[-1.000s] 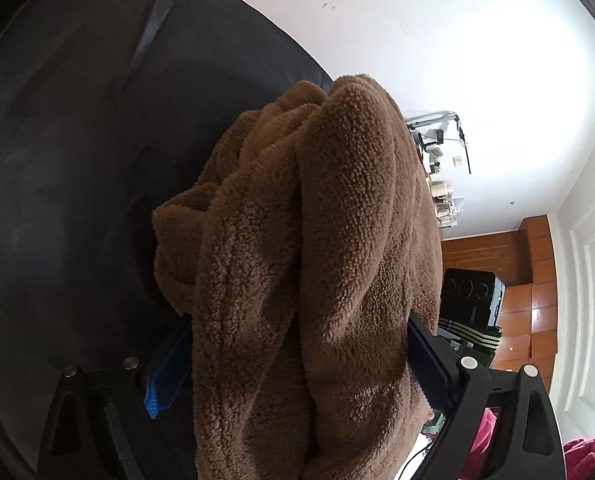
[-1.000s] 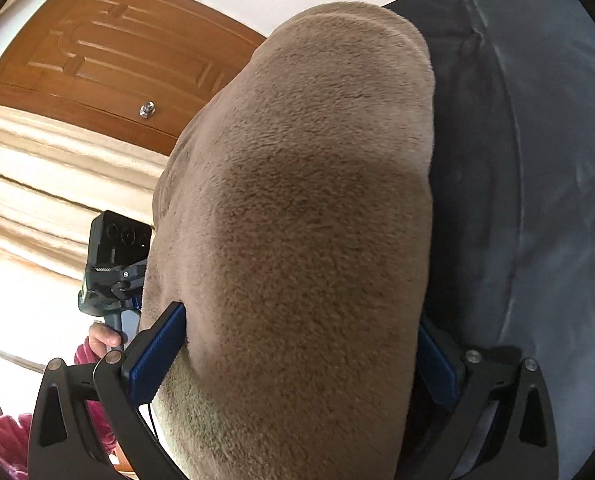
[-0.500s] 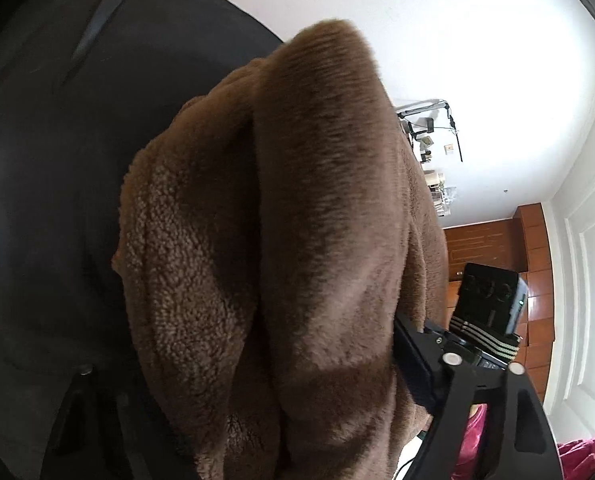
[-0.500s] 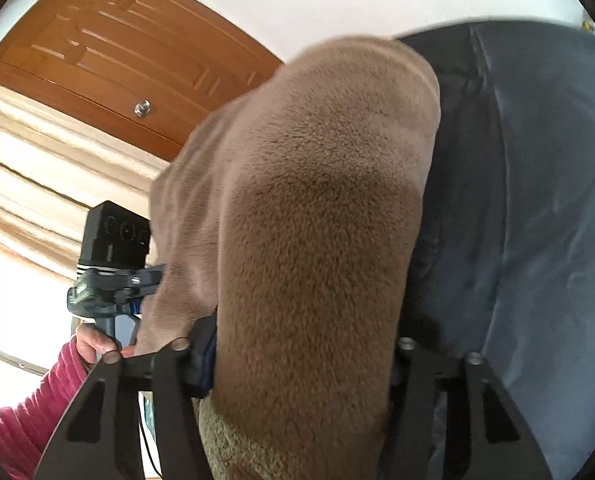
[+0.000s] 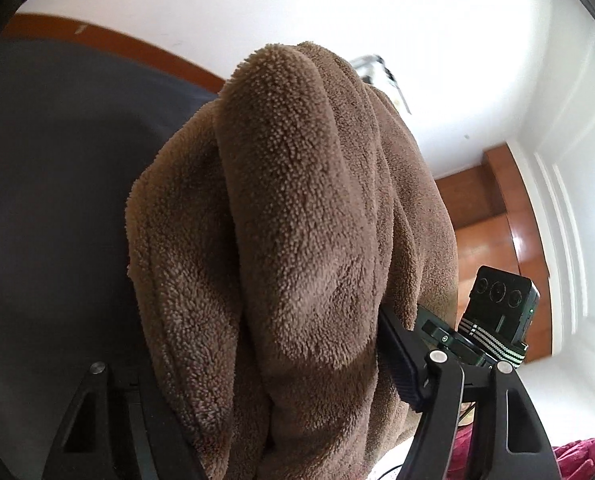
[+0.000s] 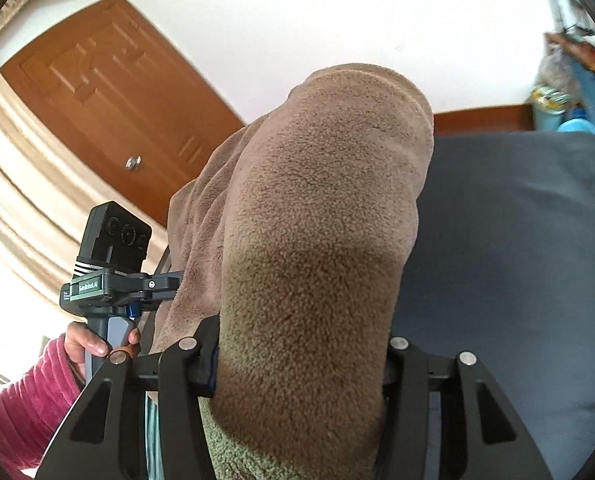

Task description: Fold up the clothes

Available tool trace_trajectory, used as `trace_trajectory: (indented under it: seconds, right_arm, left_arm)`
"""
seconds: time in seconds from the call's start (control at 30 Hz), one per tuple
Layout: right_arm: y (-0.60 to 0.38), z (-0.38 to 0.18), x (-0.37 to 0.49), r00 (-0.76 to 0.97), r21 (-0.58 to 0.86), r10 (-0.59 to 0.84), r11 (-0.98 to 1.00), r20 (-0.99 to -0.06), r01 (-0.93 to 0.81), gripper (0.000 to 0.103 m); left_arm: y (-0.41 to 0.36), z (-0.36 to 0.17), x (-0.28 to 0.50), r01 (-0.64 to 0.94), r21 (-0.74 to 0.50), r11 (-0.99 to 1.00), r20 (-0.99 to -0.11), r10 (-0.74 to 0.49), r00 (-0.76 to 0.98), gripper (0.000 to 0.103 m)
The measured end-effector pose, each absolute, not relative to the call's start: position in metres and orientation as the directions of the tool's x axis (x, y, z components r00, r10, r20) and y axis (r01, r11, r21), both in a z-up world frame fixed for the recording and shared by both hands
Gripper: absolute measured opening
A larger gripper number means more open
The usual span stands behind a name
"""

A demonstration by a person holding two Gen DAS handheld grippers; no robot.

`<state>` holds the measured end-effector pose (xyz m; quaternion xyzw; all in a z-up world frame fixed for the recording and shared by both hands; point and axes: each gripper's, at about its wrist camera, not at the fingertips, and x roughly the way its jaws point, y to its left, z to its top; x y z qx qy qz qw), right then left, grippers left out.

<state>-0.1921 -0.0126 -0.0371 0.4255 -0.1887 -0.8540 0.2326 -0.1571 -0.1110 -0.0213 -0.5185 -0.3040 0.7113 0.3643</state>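
A thick brown fleece garment (image 5: pixel 297 240) fills the middle of the left wrist view, bunched in folds between my left gripper's (image 5: pixel 273 392) fingers, which are shut on it. In the right wrist view the same fleece garment (image 6: pixel 317 248) bulges up between my right gripper's (image 6: pixel 297 364) fingers, which are shut on it. Both grippers hold it lifted above a dark grey sheet (image 6: pixel 517 260). The left gripper's body (image 6: pixel 109 280) shows in the right wrist view, the right gripper's body (image 5: pixel 497 312) in the left wrist view. The fingertips are hidden by fleece.
The dark grey sheet (image 5: pixel 57 200) lies behind and below the garment. A wooden door (image 6: pixel 109 108) and cream curtain (image 6: pixel 13 208) stand left. Cluttered items (image 6: pixel 565 96) sit at the far right. A wooden floor (image 5: pixel 493 216) and white wall are beyond.
Both grippers have closed on the fleece and tilted upward with it; more wall, door and floor show now, and less of the dark sheet.
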Motion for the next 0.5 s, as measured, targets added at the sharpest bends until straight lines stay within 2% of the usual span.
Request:
trace_trajectory:
  seconds: [0.33,0.5]
  right_arm:
    - [0.14,-0.02,-0.122,-0.644,0.458,-0.396,-0.886,-0.655,0.079,0.055]
    - [0.227,-0.037,-0.097,-0.653,0.432,-0.318,-0.902,-0.687,-0.015,0.055]
  left_arm:
    - [0.06,-0.019,-0.15,-0.27,-0.817,-0.51,-0.5,0.859,-0.11,0.075]
    - [0.141,-0.042,-0.156,-0.303,-0.787,-0.538,-0.545,0.836,-0.067,0.075]
